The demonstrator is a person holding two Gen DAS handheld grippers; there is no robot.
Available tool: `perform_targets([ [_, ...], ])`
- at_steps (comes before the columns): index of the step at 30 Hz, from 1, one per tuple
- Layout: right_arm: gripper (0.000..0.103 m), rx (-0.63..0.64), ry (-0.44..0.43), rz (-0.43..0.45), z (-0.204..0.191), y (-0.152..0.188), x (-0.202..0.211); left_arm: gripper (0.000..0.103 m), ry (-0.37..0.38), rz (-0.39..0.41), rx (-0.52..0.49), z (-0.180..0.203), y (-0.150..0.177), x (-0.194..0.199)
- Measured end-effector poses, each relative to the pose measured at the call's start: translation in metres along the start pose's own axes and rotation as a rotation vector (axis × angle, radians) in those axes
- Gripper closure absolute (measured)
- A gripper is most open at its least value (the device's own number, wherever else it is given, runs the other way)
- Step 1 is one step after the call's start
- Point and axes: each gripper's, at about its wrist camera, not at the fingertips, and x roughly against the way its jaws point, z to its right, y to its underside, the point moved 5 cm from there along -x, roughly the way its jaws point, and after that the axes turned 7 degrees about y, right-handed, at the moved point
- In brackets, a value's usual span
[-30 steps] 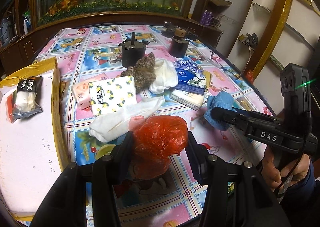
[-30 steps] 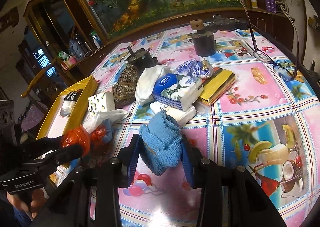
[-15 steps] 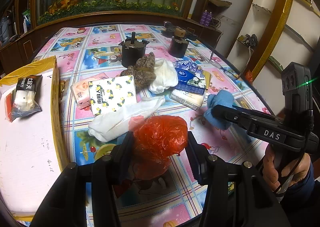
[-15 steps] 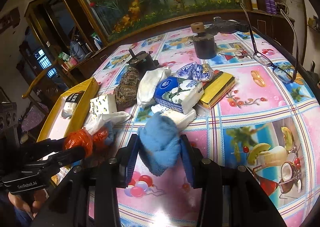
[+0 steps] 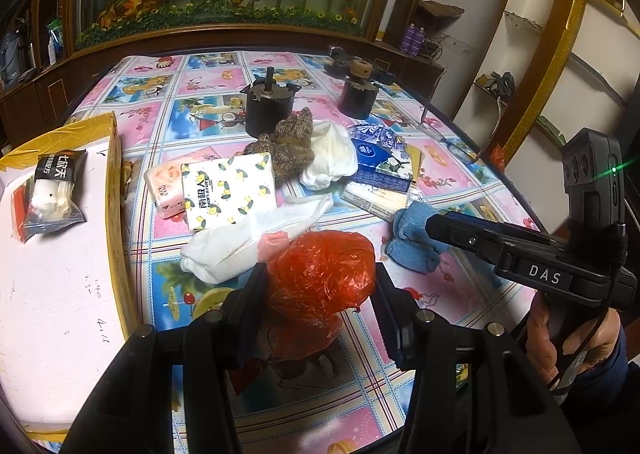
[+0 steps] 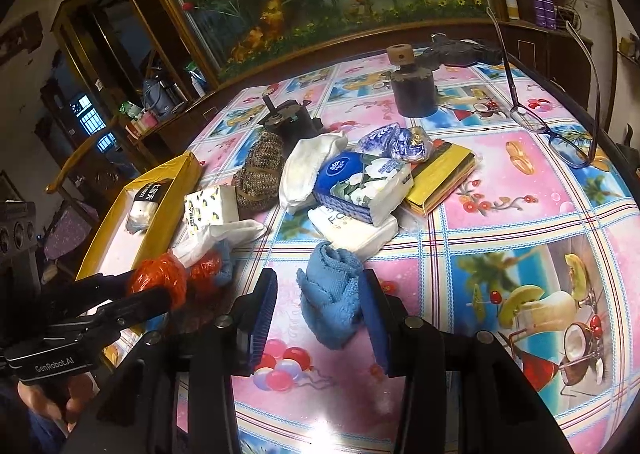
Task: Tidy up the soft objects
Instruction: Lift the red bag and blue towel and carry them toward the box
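Observation:
My left gripper (image 5: 320, 274) is shut on a crumpled red plastic bag (image 5: 316, 294), held just above the tablecloth; from the right wrist view it (image 6: 160, 286) shows side-on with the bag (image 6: 158, 278). A blue knitted cloth (image 6: 332, 298) lies on the table between the fingers of my right gripper (image 6: 318, 278). The cloth touches the right pad, and a gap shows at the left pad, so this gripper is open. Its tip (image 5: 430, 220) overlaps the cloth (image 5: 412, 250). Behind lie a white sock (image 5: 256, 234), a brown knit piece (image 5: 288, 142), a white cloth (image 5: 328, 158) and tissue packs (image 5: 228, 190).
A yellow-rimmed tray (image 5: 114, 174) at the left holds a packet (image 5: 52, 190). Two black cylinders (image 5: 266, 106) (image 5: 358, 94) stand further back. Glasses (image 6: 560, 138) and a yellow flat pack (image 6: 440, 170) lie to the right. A person's hand (image 5: 568, 338) holds the right gripper.
The right gripper's jaws have parted a little and the blue cloth has slumped onto the table, leaving a gap at the left pad. The left gripper and red bag have not moved.

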Motion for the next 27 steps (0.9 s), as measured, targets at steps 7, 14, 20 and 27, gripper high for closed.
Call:
perform_targets([
  [7, 0.052, 0.021, 0.041, -0.048, 0.002, 0.004, -0.014, 0.053, 0.003, 0.0, 0.004, -0.003, 0.0, 0.002],
  [14, 0.036, 0.042, 0.083, -0.079, 0.003, 0.008, -0.026, 0.053, 0.005, -0.004, 0.008, -0.002, 0.002, 0.001],
  [20, 0.068, 0.057, 0.084, -0.085, 0.001, 0.009, -0.028, 0.053, 0.006, -0.001, 0.009, -0.003, 0.002, 0.002],
  [27, 0.068, 0.061, 0.042, -0.038, -0.012, -0.002, -0.008, 0.053, 0.013, 0.031, 0.018, -0.005, -0.002, 0.013],
])
